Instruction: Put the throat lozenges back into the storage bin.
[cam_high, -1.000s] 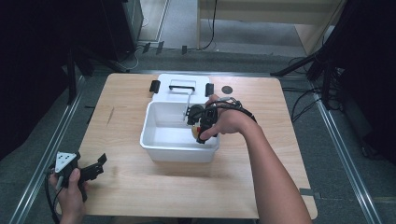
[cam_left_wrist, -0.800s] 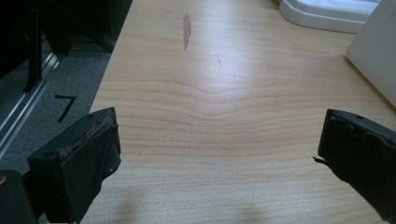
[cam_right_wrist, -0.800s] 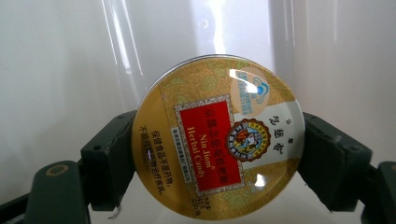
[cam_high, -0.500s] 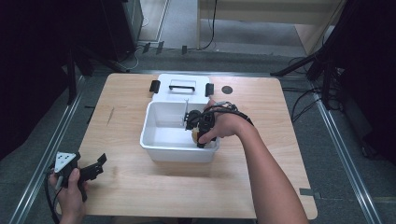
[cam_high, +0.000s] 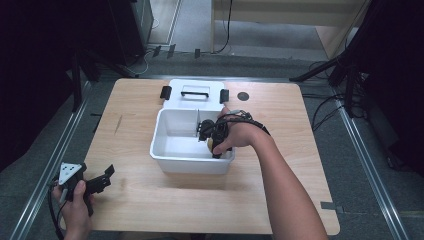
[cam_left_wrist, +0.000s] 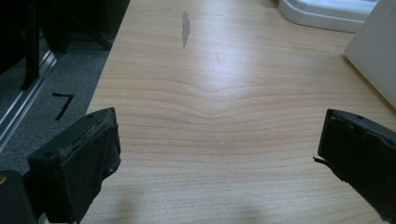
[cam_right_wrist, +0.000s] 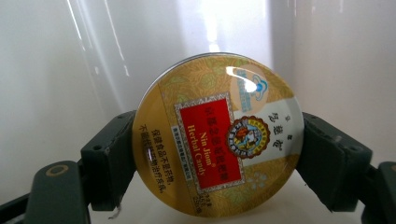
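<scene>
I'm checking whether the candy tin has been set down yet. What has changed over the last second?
Almost nothing. The right gripper stays shut on the round candy tin inside the white bin, with at most a slight shift of the hand. The left gripper rests open over the table near its left corner as before, and the lid behind the bin has not moved.

A round gold candy tin (cam_right_wrist: 217, 135) with a red "Nin Jiom Herbal Candy" label is being pinched at mid-frame between the right gripper (cam_right_wrist: 217, 161)'s black jaws, glossy white bin wall (cam_right_wrist: 60, 70) being reflected behind it.
</scene>
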